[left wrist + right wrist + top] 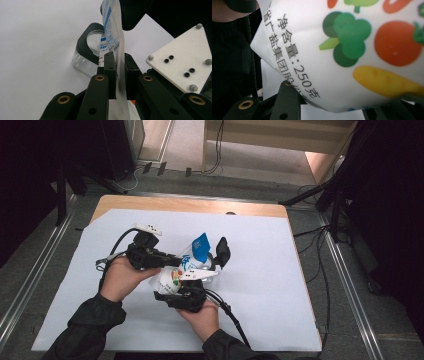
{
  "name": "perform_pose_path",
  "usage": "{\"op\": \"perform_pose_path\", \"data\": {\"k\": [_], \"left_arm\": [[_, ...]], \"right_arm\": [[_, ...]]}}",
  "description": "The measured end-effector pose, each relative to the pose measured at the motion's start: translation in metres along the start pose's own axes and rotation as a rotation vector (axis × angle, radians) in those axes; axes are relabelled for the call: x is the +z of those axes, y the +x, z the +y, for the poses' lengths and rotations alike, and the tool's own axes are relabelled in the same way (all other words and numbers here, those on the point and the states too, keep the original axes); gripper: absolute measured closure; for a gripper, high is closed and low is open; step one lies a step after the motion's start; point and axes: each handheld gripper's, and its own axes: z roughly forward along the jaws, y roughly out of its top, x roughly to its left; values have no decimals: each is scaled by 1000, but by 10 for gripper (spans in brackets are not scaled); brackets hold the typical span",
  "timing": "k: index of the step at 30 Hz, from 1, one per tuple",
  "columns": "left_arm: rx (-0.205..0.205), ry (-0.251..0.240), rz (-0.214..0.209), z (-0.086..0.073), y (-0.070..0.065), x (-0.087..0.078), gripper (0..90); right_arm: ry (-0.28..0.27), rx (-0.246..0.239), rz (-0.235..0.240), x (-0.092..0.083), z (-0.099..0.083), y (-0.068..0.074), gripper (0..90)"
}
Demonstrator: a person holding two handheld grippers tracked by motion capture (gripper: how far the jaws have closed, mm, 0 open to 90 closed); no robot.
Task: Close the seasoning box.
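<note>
With the left gripper [119, 75] pinching the soft, slippery pouch [186, 266] at its flat edge, we keep the right gripper [186, 292] clamped on the filled body.

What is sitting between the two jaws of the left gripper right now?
The flat white edge of the bag is pinched between the left gripper jaws; the left gripper view shows it. Beyond them stands a clear jar with a black lid.

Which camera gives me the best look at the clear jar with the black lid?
The left gripper view: the jar sits behind the pouch, its clear wall and flipped-up black lid plain. In the high view the pouch largely hides it. The right gripper view is too close on the pouch.
</note>
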Motion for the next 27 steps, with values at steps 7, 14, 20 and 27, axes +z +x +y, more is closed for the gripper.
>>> {"op": "perform_pose_path", "data": {"k": [7,14,20,27], "left_arm": [[15,-36,44,1,-7,0,900],[9,-52,48,1,-7,0,899],[-5,-41,37,2,-3,2,896],[-5,-20,48,5,-4,2,900]], "right_arm": [[17,-56,-28,1,5,5,612],[10,-79,-28,2,7,7,631],[13,-51,0,3,8,4,636],[35,-53,19,1,12,3,637]]}}
